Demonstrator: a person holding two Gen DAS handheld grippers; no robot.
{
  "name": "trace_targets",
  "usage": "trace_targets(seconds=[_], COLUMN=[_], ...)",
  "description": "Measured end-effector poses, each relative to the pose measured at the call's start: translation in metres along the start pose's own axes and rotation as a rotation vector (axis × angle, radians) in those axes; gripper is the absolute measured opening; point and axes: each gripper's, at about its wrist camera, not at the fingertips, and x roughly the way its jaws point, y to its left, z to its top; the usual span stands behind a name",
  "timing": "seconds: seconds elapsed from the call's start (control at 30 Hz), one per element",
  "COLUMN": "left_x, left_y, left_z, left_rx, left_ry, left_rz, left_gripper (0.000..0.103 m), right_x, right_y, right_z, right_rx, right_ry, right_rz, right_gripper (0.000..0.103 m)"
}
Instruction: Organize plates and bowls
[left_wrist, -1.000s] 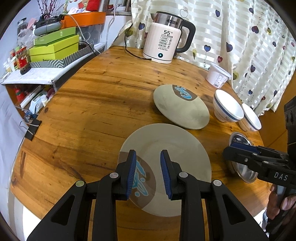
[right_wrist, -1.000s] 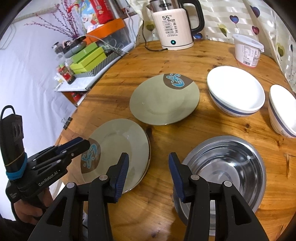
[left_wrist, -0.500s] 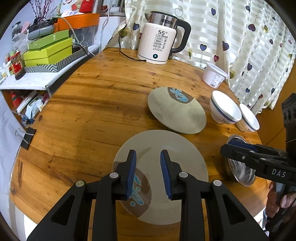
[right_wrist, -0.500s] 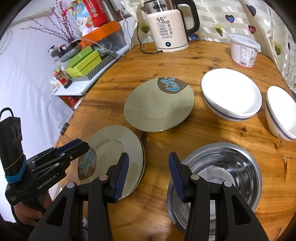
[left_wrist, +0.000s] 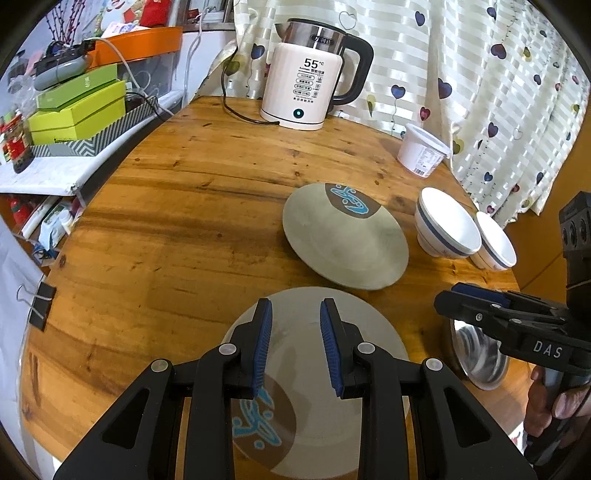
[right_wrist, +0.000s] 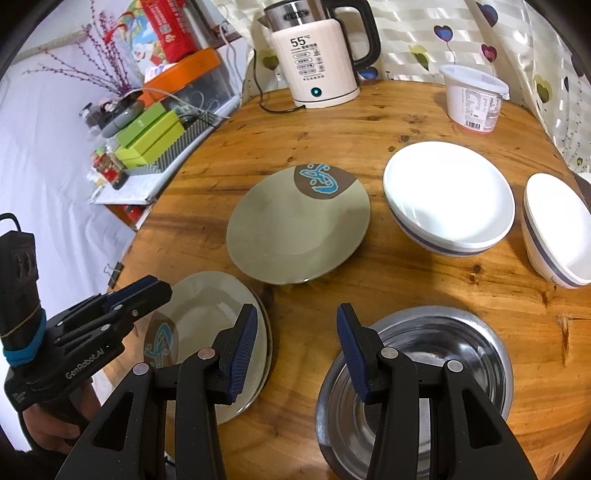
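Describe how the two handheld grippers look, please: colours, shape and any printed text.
Both are black plastic with blue ribbed pads. The left gripper reads "GenRobot.AI" and has a blue band around its handle. The right gripper reads "DAS". Silver rivets mark the joints of the fingers.

Lighting: bright, even, warm on the bench (left_wrist: 177, 206). Glare is washing out the white bowl (right_wrist: 448, 201) interior; reflections are streaking the steel bowl (right_wrist: 454, 354). Soft shadows are falling under the plate (right_wrist: 295, 229). Fisheye distortion is bending the edges; dark vignetting is filling corners. Focus is holding sharp throughout.
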Motion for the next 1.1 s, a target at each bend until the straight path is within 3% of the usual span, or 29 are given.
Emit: trace_targets(seconds=[0.33,0.4,0.47,1.1], left_x=[0.014,0.018,0.021,0.067], left_y=[0.002,0.005,0.007,0.008], left_z=[0.018,0.023,0.027,0.058], left_rx=[0.018,0.016,0.015,0.04], left_ry=[0.015,0.016,0.016,0.088], left_rz=[-0.035,-0.047,-0.054,-0.091], left_gripper=[0.029,0.039,0.041,0.041], right_x=[0.007,0.01,0.013,0.043], right_y=[-0.005,-0.006,-0.007,-0.029], right_z=[0.013,0.016,0.02,0.04], right_rx=[0.034,0.042,0.051,0.143], right_ry=[-0.006,-0.005,-0.004,0.041], right_rz=[-0.01,-0.011,-0.009,-0.031], right_gripper=[0.045,0.045,0.045,0.045])
